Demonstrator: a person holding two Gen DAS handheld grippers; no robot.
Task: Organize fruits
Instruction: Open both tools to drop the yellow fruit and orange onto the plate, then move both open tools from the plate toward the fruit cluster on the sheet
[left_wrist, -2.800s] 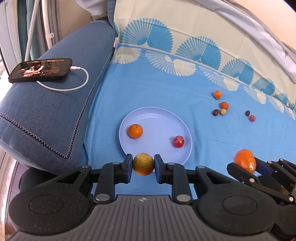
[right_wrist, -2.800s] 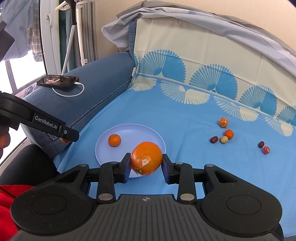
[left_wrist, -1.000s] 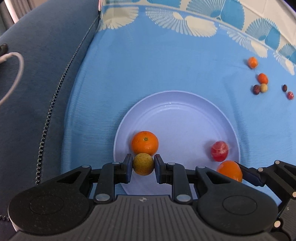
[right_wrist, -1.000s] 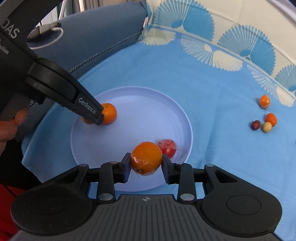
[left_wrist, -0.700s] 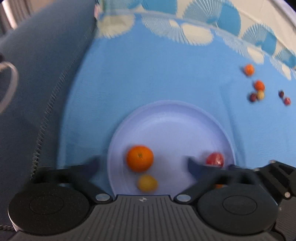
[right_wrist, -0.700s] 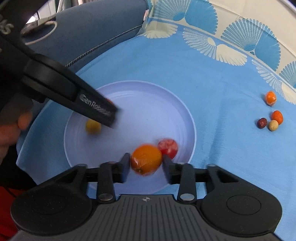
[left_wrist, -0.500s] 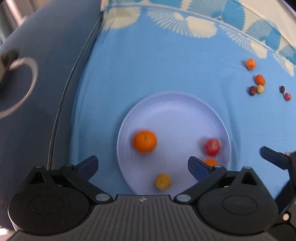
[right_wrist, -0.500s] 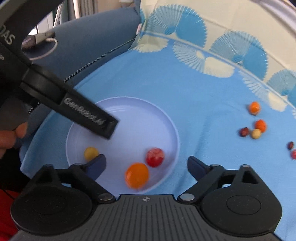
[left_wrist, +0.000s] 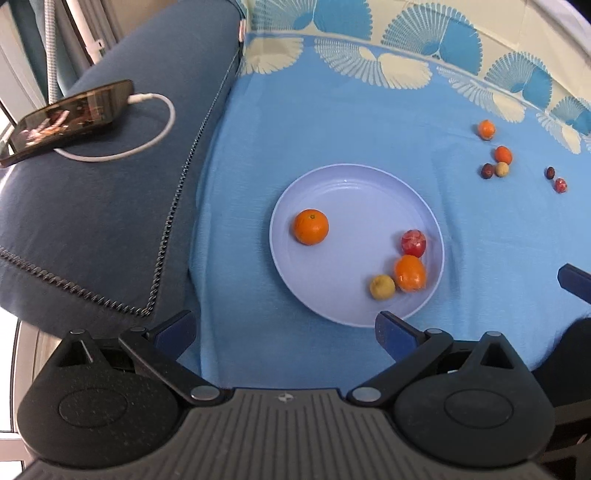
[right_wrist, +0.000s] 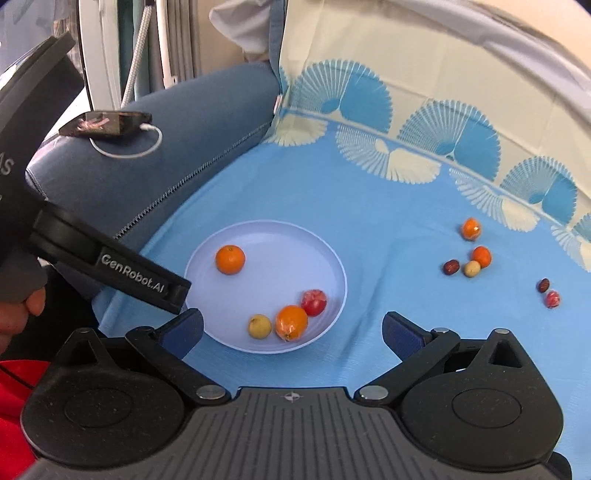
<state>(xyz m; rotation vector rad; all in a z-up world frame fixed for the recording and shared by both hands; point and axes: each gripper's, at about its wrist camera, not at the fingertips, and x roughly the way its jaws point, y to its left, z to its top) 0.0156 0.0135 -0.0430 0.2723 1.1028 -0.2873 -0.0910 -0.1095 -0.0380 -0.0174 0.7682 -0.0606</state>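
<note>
Blue cloth (left_wrist: 332, 122) with a fan-print border covers the seat, ending at a dark blue cushion (left_wrist: 92, 206) on the left. On the cushion lies a phone (left_wrist: 70, 118), screen lit, with a white cable (left_wrist: 147, 140) looped from its end.

Plate (left_wrist: 354, 177), pale lilac, sits on the cloth just right of the cushion edge. Four fruits in it: an orange (left_wrist: 311, 226) alone on the left side; on the right side a yellow fruit (left_wrist: 382, 287), a wrapped orange (left_wrist: 409, 273) touching it, and a red fruit (left_wrist: 413, 243) right behind that.

Loose fruits on the cloth well right of the plate: a small orange (left_wrist: 486, 129) farthest back, then another (left_wrist: 503, 154) with a tan ball (left_wrist: 501, 169) and a dark one (left_wrist: 487, 171) beside it. Farther right, a dark berry (left_wrist: 550, 172) and a red one (left_wrist: 560, 185).

Left gripper (left_wrist: 284, 328): jaws spread wide, nothing between them, above the near rim of the plate. A hand (right_wrist: 22, 314) holds its grip at the left edge of the right view.

Right gripper (right_wrist: 291, 328): jaws have just been opening, now fully apart and empty, the plate's near rim showing between them. Neither tool touches any fruit.
</note>
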